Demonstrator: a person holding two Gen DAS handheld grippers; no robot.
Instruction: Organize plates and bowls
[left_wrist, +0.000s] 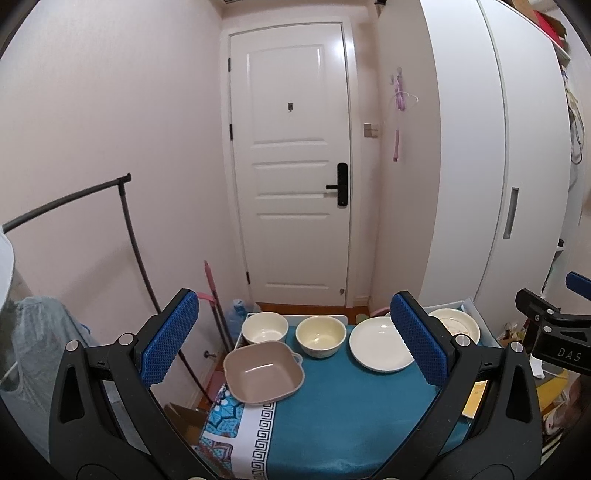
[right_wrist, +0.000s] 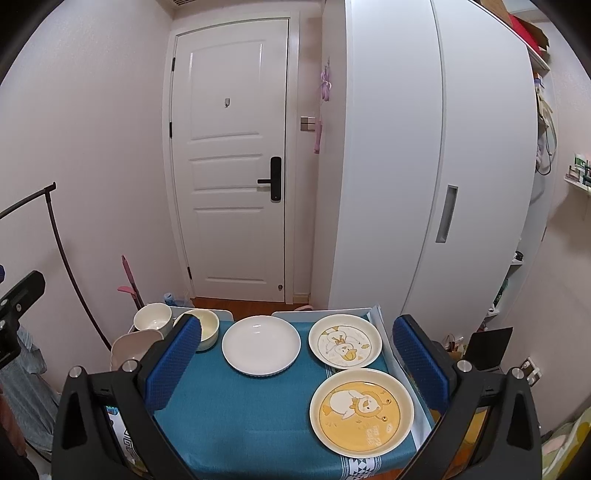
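Note:
On the teal-clothed table (left_wrist: 332, 417) stand a beige square bowl (left_wrist: 263, 373), a white round bowl (left_wrist: 265, 327), a cream bowl (left_wrist: 320, 335), a plain white plate (left_wrist: 380, 349) and a duck-patterned plate (left_wrist: 456, 322). The right wrist view shows the white plate (right_wrist: 261, 345), a white duck plate (right_wrist: 344, 345), a yellow duck plate (right_wrist: 361, 410), the cream bowl (right_wrist: 207, 326), the white bowl (right_wrist: 152, 317) and the beige bowl (right_wrist: 133, 349). My left gripper (left_wrist: 291, 343) is open and empty above the near table. My right gripper (right_wrist: 299, 365) is open and empty too.
A white door (left_wrist: 291, 166) faces the table's far end. A tall white wardrobe (right_wrist: 424, 155) stands at the right. A black clothes rail (left_wrist: 129, 240) and a pink mop (left_wrist: 212, 291) stand at the left. A white tray rim (right_wrist: 321, 313) lies under the cloth's far edge.

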